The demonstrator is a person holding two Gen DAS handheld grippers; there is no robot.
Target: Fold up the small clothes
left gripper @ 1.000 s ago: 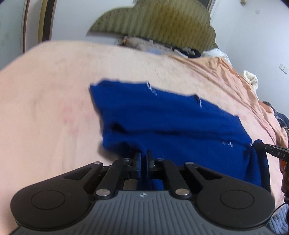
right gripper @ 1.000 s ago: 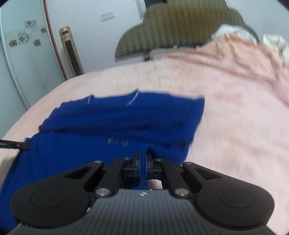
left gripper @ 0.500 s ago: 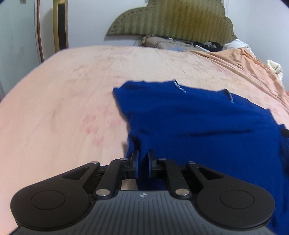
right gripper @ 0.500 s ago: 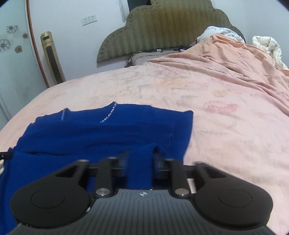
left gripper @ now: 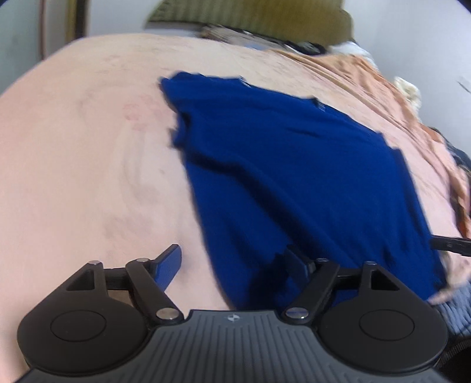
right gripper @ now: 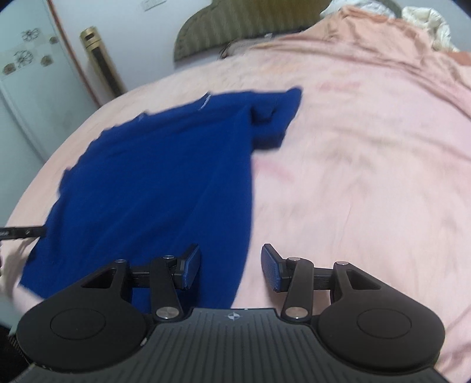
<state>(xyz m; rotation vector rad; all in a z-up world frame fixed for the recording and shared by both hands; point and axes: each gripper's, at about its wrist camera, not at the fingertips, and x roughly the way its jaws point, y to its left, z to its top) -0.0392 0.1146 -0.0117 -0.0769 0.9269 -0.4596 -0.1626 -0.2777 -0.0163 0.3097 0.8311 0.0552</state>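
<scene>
Garment: I see the dark blue knitted garment (left gripper: 294, 165) lying spread on the bed with the pale pink sheet (left gripper: 73, 165).
Left gripper (left gripper: 232, 262): my fingers (left gripper: 169, 265) are spread wide, holding nothing; the near hem of the garment lies between them and covers part of the right one.
Right gripper (right gripper: 231, 265): fingers (right gripper: 270, 266) released; the garment's near corner lies under the left finger, the right finger is over bare sheet.
Background: an olive padded headboard (right gripper: 250, 23) behind.
</scene>
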